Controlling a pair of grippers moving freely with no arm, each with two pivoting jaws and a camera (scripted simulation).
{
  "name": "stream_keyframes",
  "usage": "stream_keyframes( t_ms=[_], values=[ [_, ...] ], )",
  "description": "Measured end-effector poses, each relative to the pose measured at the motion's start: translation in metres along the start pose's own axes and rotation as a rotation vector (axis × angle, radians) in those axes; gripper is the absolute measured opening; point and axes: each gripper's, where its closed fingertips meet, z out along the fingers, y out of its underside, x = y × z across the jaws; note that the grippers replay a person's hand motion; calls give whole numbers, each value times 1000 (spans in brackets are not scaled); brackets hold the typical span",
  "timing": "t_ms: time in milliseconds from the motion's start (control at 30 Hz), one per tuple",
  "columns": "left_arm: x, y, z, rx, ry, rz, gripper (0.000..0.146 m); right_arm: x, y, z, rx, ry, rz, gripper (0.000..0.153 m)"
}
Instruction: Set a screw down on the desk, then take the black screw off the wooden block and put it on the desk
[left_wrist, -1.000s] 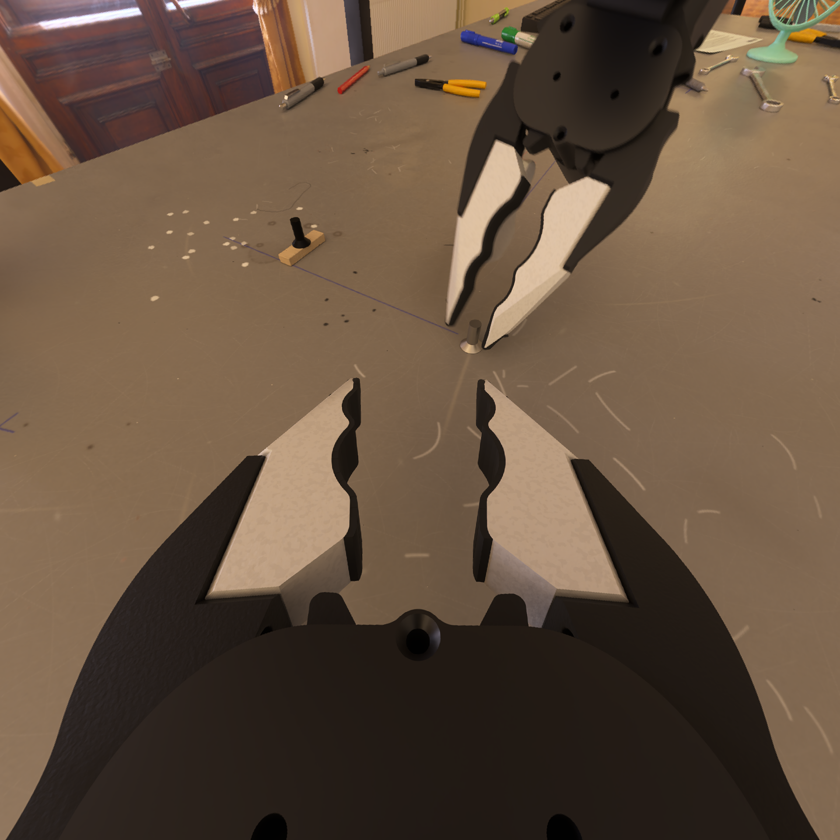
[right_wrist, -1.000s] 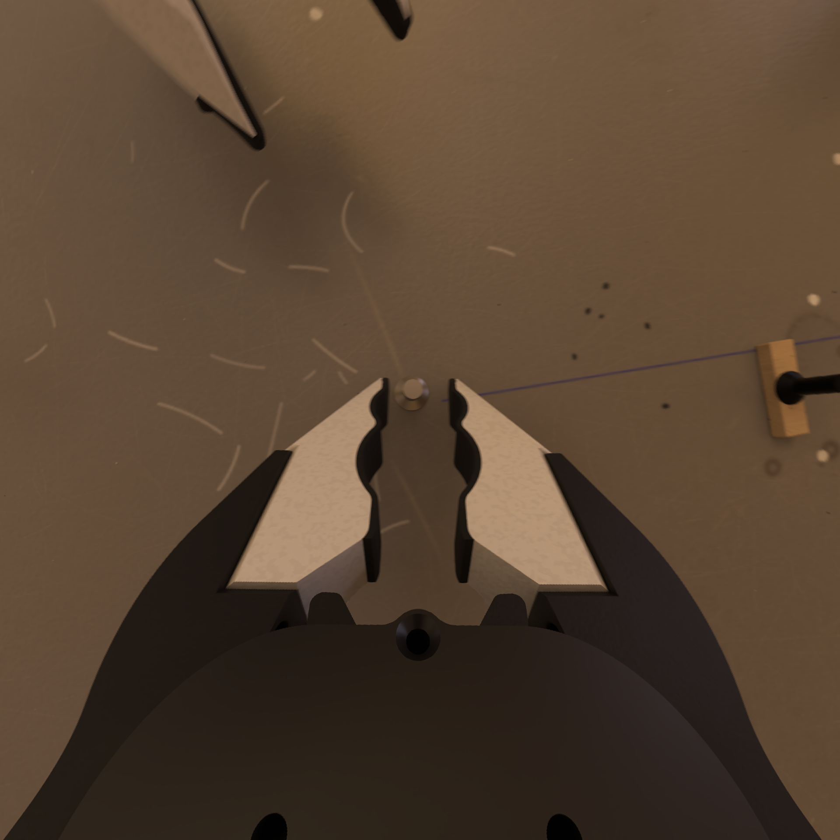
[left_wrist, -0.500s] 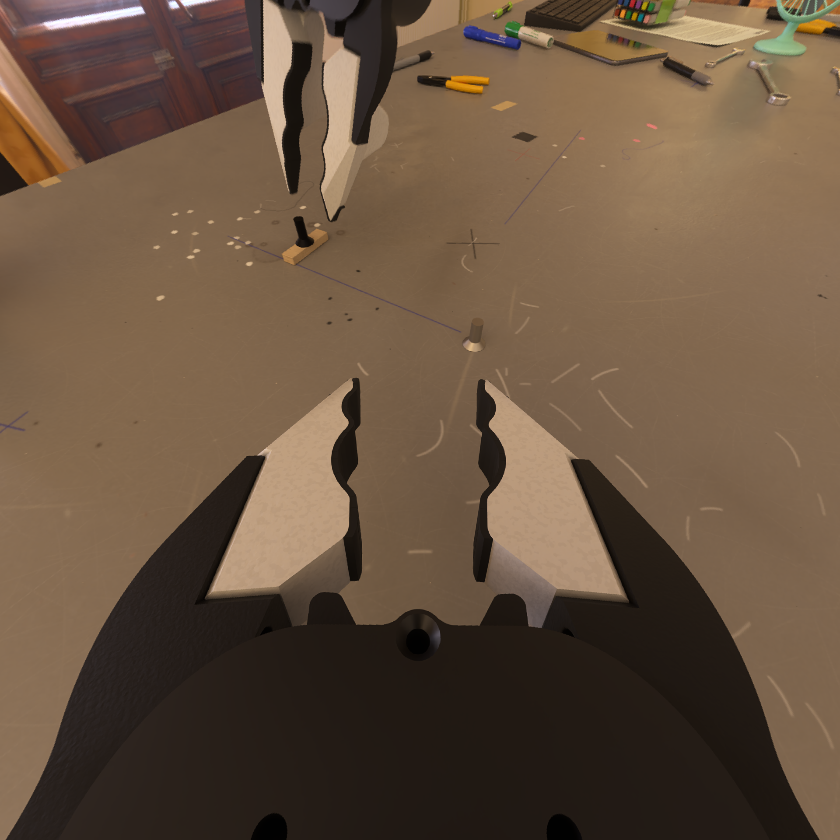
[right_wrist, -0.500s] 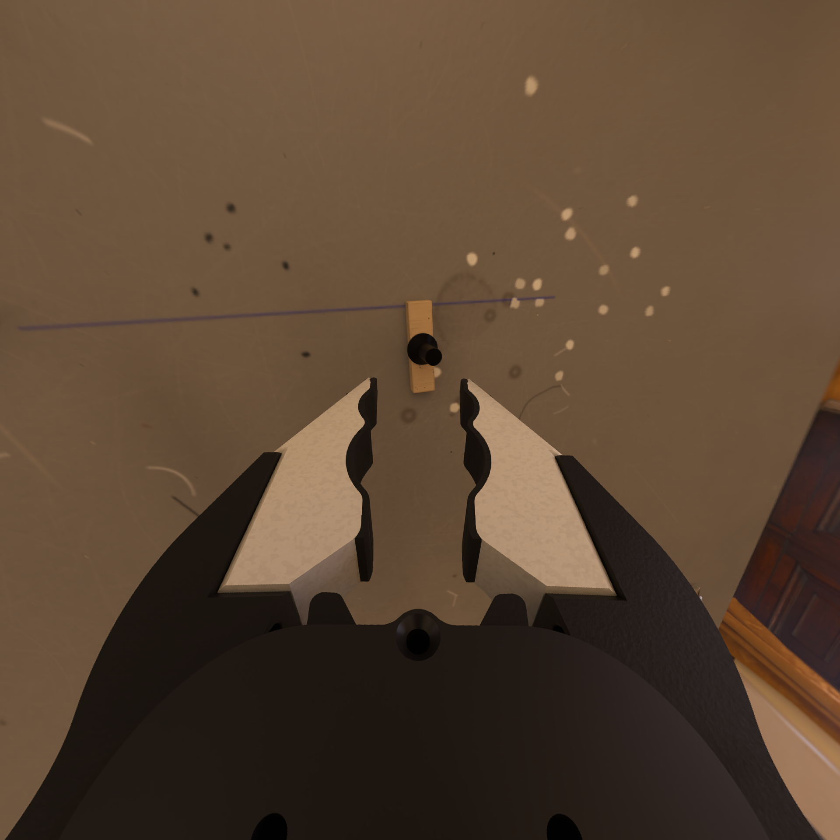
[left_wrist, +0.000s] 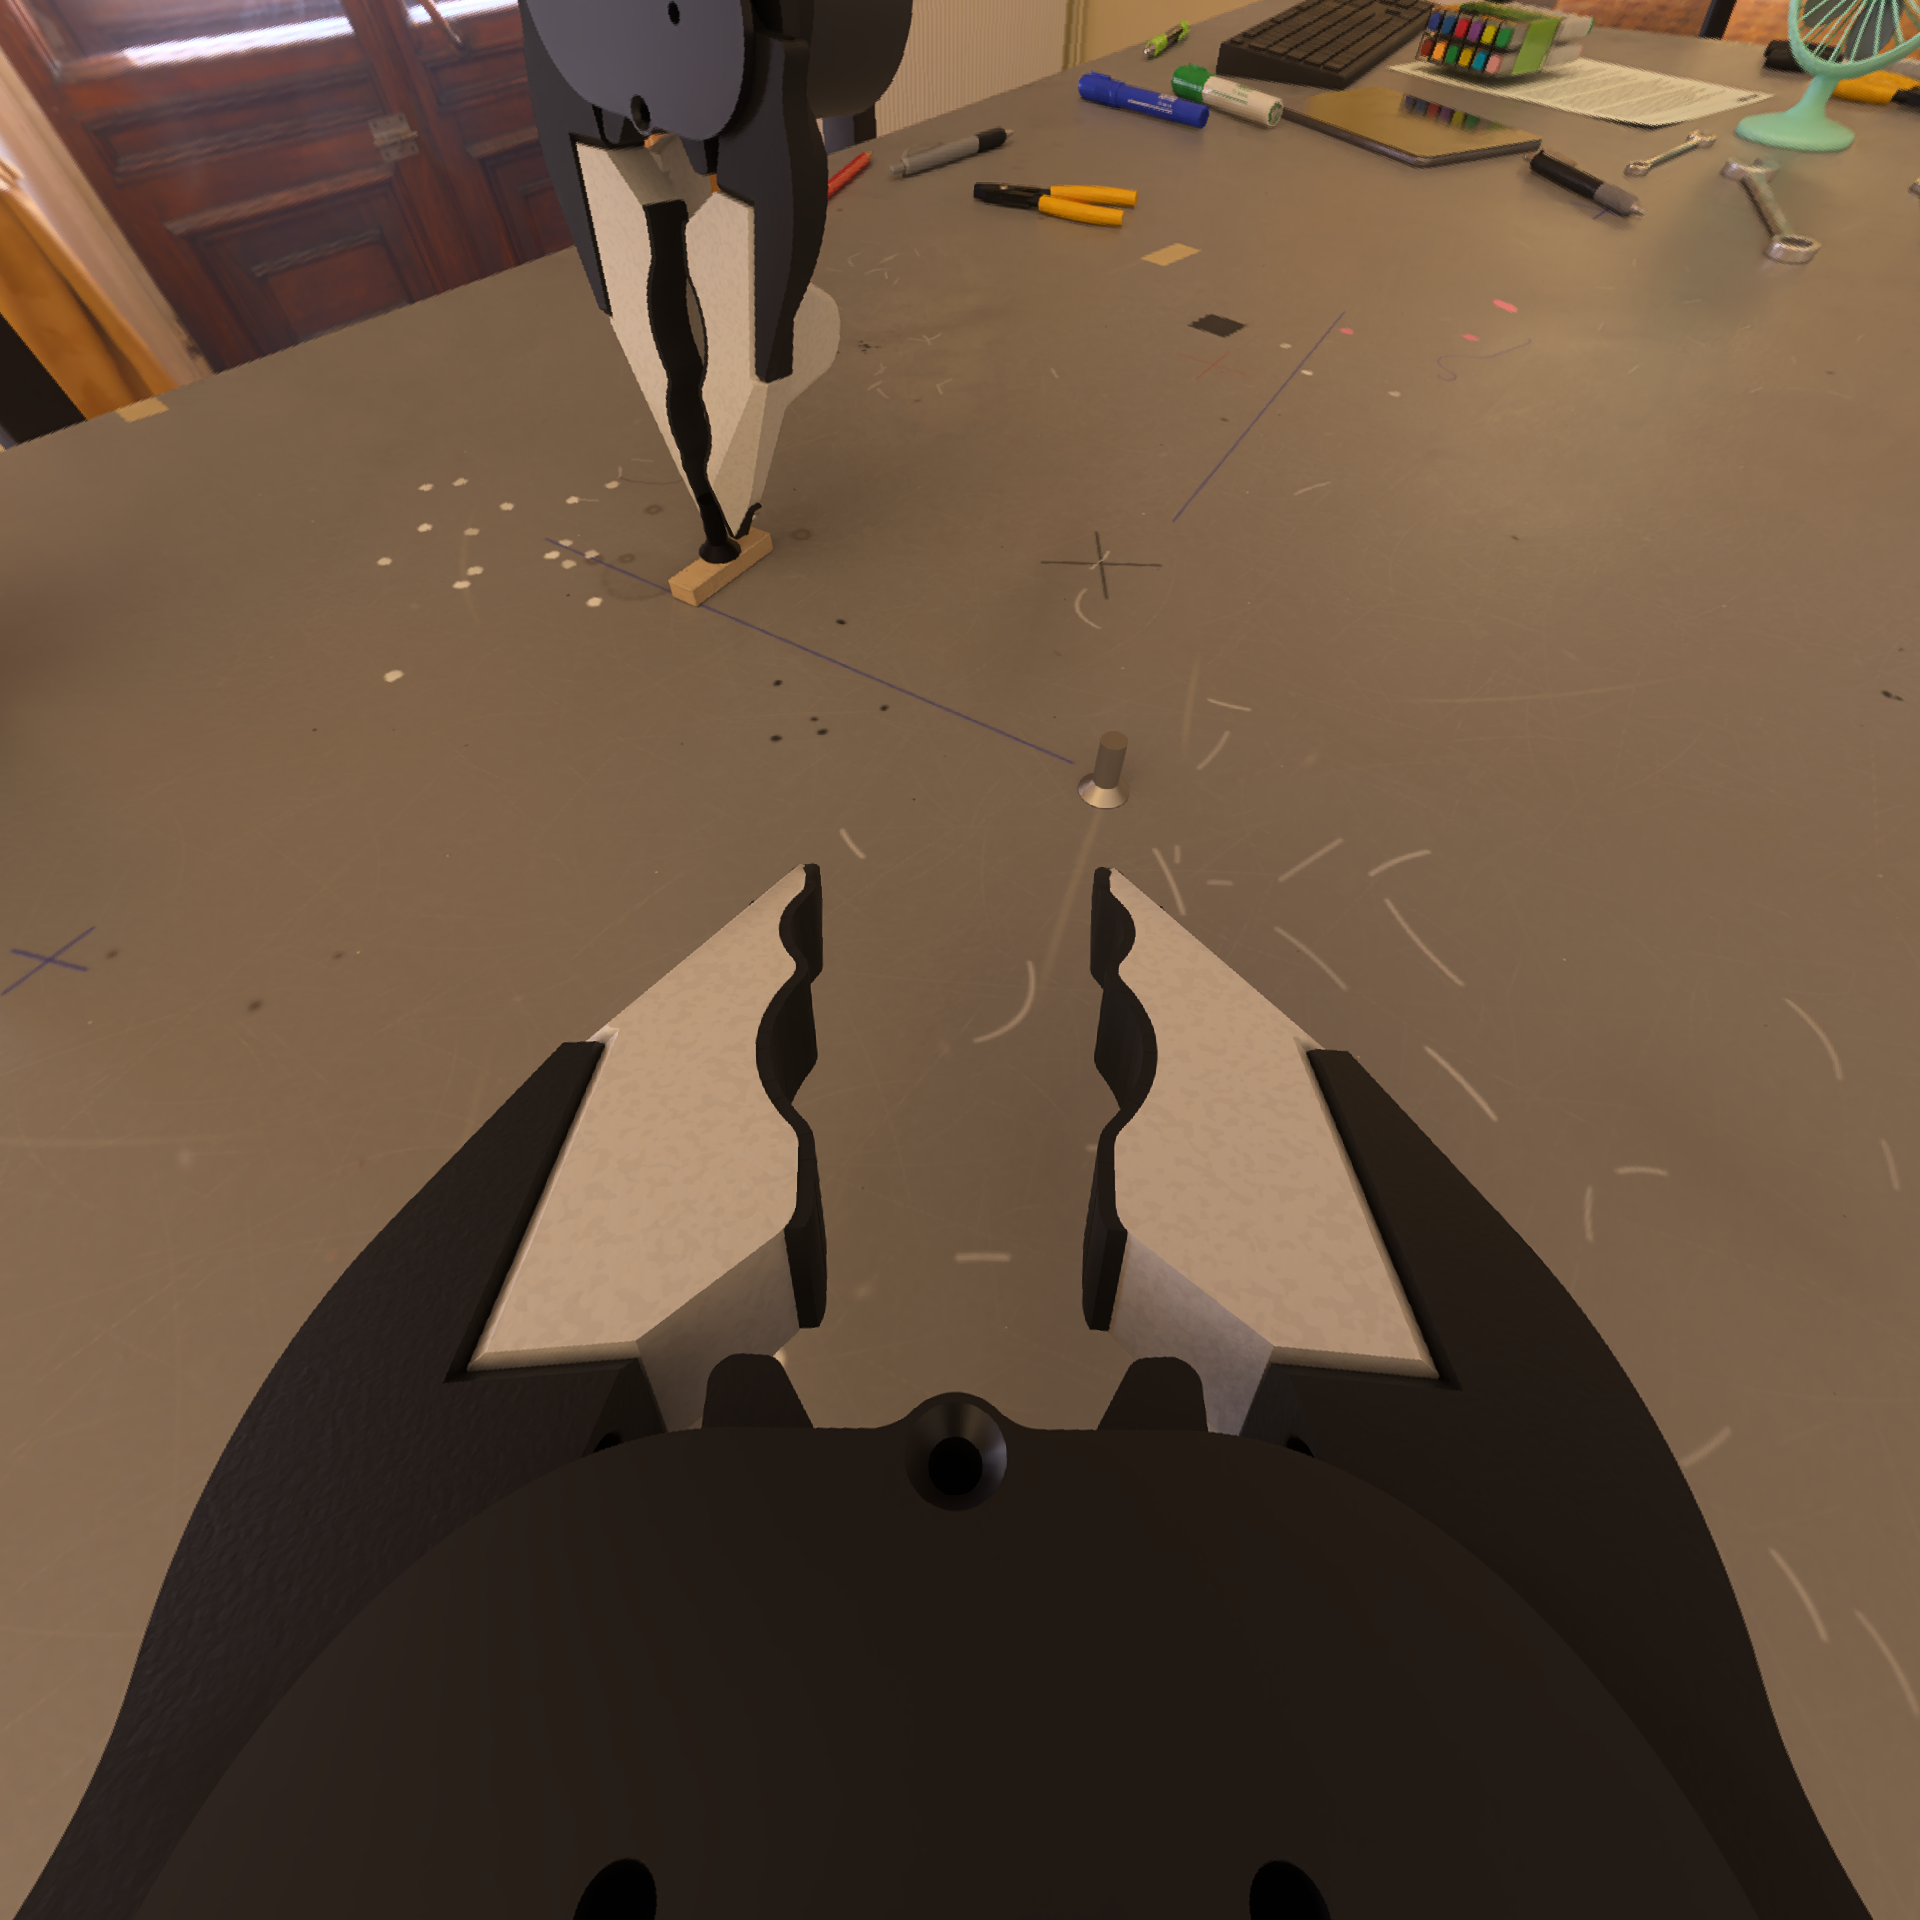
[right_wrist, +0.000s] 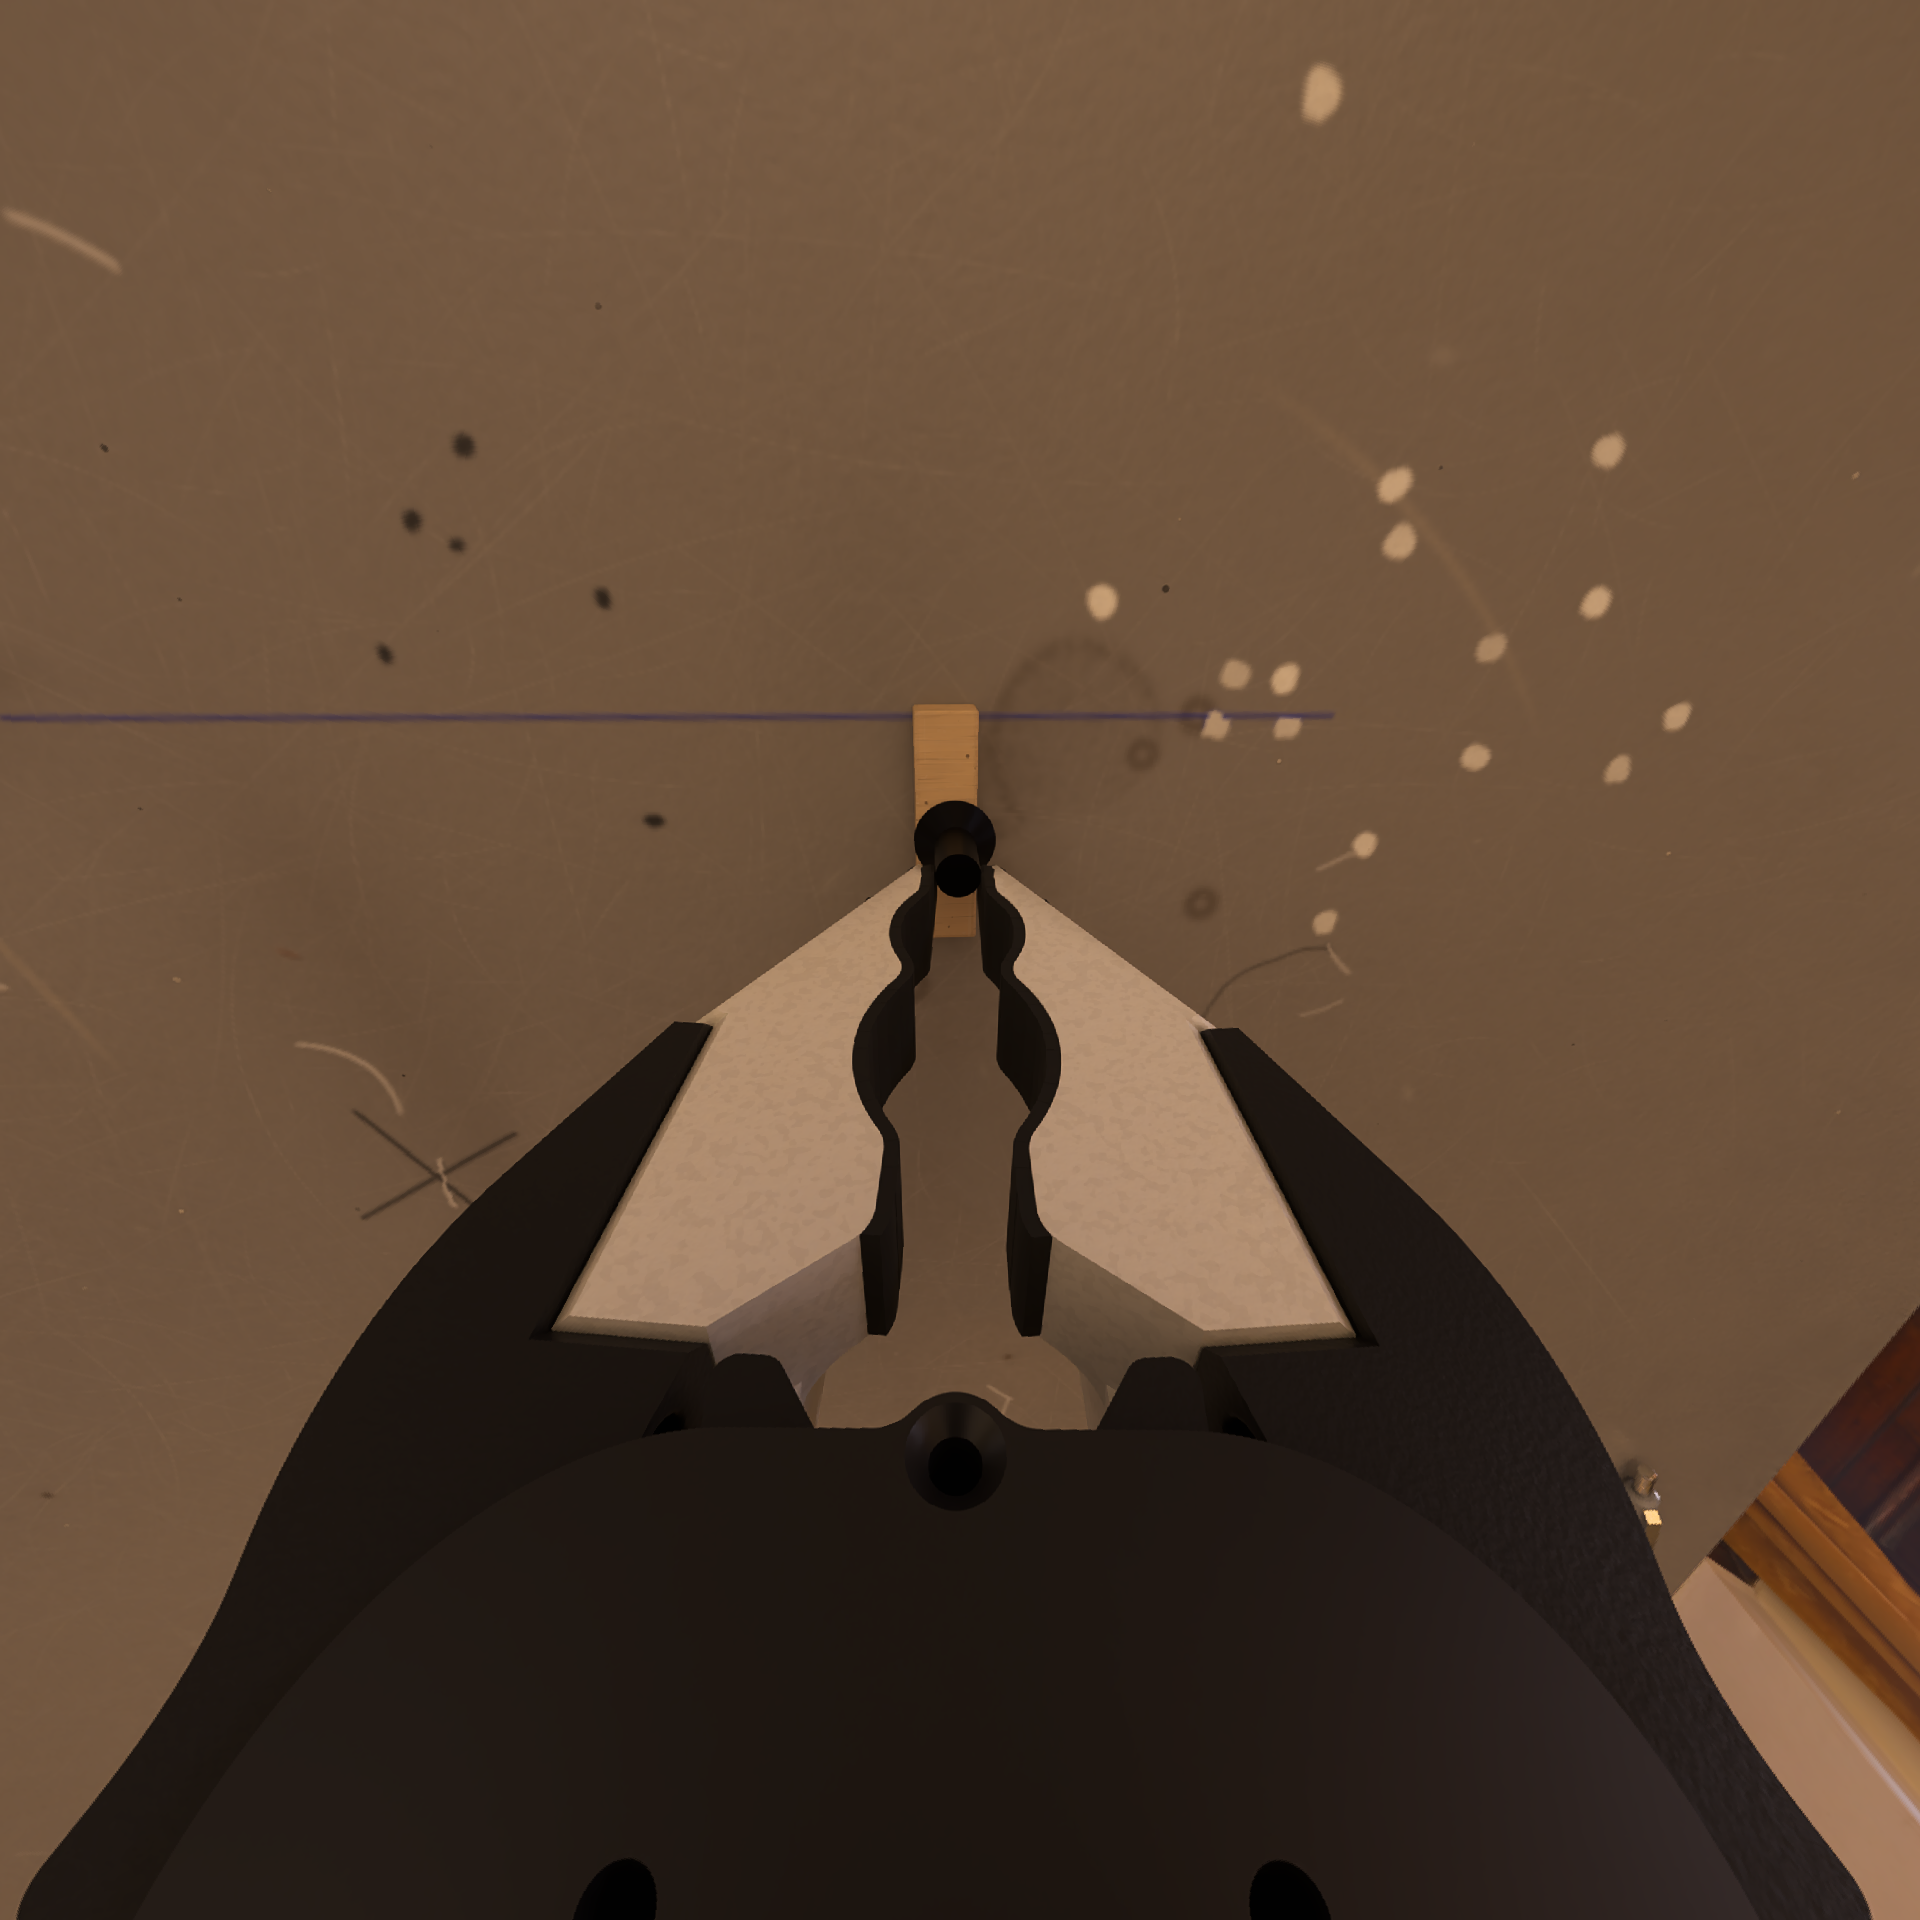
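A silver screw (left_wrist: 1105, 771) stands head down on the grey desk just ahead of my left gripper (left_wrist: 954, 878), which is open and empty. The black screw (right_wrist: 956, 854) stands head down on the small wooden block (right_wrist: 945, 750). My right gripper (right_wrist: 957, 881) points down at it with its fingertips closed on the screw's shank. In the left wrist view the right gripper (left_wrist: 719, 525) shows at the far left, its tips down on the block (left_wrist: 720, 567).
Markers (left_wrist: 1141, 101), yellow-handled pliers (left_wrist: 1060, 198), a tablet (left_wrist: 1413, 125), a keyboard (left_wrist: 1320, 40), wrenches (left_wrist: 1766, 208) and a teal fan stand (left_wrist: 1813, 114) lie along the desk's far side. The desk's edge and a wooden door (left_wrist: 260, 177) are at the far left.
My right gripper left the silver screw standing on the desk, moved over to the wooden block, came down and closed on the black screw. My left gripper has not moved.
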Motion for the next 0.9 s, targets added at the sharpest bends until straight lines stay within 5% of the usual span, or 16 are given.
stream_keyframes(
  t_ms=[900],
  values=[
    [-1,4,2,-16,14,-11,52,-3,2,3,0,-48,-54,7]
  ],
)
